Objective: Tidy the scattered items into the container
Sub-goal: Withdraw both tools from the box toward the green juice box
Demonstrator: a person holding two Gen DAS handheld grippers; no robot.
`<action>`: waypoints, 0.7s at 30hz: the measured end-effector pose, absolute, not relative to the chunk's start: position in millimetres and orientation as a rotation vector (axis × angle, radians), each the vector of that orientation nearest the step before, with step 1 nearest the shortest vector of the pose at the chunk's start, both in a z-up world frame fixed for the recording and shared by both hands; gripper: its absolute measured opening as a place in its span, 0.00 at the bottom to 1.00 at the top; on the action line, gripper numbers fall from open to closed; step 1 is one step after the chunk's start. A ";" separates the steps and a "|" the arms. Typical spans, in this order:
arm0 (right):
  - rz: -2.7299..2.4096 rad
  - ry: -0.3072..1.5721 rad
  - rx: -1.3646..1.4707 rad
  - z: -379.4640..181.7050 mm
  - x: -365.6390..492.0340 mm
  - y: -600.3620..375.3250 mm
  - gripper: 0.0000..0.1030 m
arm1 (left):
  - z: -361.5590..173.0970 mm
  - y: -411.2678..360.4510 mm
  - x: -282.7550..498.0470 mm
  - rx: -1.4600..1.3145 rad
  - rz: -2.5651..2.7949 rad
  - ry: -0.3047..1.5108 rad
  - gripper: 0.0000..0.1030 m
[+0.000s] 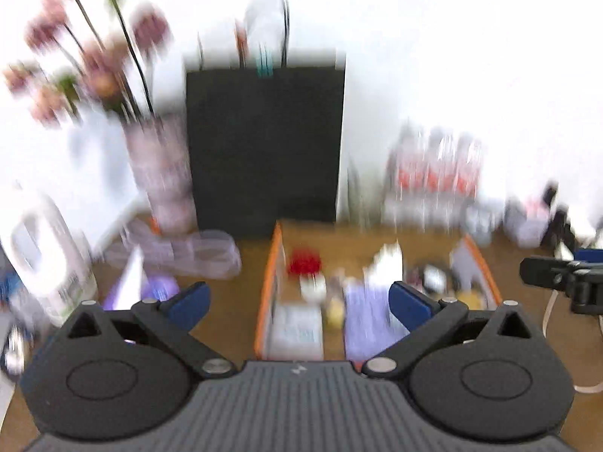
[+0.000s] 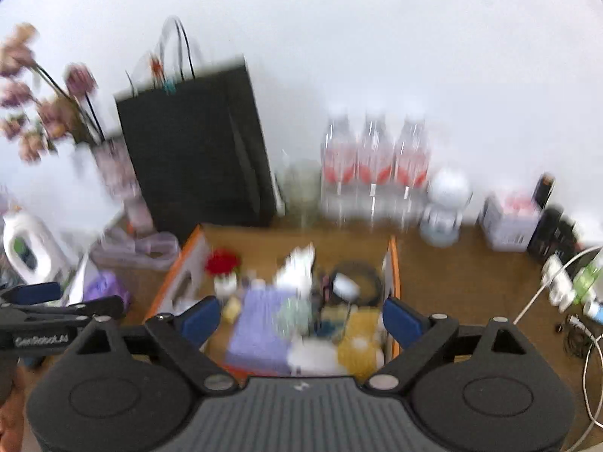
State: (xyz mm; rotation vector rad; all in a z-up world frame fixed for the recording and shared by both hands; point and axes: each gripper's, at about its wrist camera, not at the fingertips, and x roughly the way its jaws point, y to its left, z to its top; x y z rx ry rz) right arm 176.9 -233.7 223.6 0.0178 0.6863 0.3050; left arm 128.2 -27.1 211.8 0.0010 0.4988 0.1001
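Item: shallow orange-walled cardboard box (image 1: 267, 293) (image 2: 393, 263), open-topped, standing on a brown wooden tabletop (image 1: 248, 233) (image 2: 452, 275); both views are motion-blurred. Contents, so far as they can be made out: a flat lilac rectangular pad (image 2: 260, 329) (image 1: 367, 324), a red ruffled object on a white base (image 2: 222, 263) (image 1: 304, 261), a white crumpled paper-like piece (image 2: 297, 267) (image 1: 388, 263), a yellow knitted or textured round (image 2: 358, 346), a white rounded object (image 2: 312, 356), and a dark coiled cable with a white plug (image 2: 346, 282). Left gripper (image 1: 299, 301), black frame with blue pads: jaws spread wide, nothing between them; the box lies ahead and below, framed in the gap, apart from the pads. Right gripper (image 2: 301, 320), same make: jaws likewise spread wide and empty, the box again seen between and beyond its blue pads, not touched. Each gripper shows at the edge of the other's view, left beside right. Surroundings: a tall black paper carrier bag (image 1: 264, 143) (image 2: 196, 150) behind the box against a white wall; pink artificial flowers on dark stems (image 1: 86, 49) (image 2: 45, 109) to its left; three clear plastic bottles with red labels (image 2: 373, 165) (image 1: 437, 173) to its right; a small white round-headed figurine (image 2: 444, 203); a white plastic jug (image 2: 28, 248); a clear plastic case (image 1: 181, 252) (image 2: 139, 245) left of the box; white cables (image 2: 588, 339) at far right.
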 end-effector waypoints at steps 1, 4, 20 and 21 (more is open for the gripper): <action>0.295 0.615 0.013 219.3 162.5 -233.2 0.95 | 207.3 -30.4 117.8 0.016 0.089 0.448 1.00; 0.270 0.449 0.004 198.4 128.2 -231.9 0.98 | 197.2 -39.3 101.3 0.034 0.076 0.409 1.00; 0.208 0.330 0.089 63.7 -57.5 -247.9 1.00 | 70.1 -42.9 -91.7 -0.022 0.085 0.317 1.00; 0.210 0.372 0.089 52.1 -65.8 -249.3 1.00 | 62.3 -41.6 -96.4 -0.023 0.073 0.351 1.00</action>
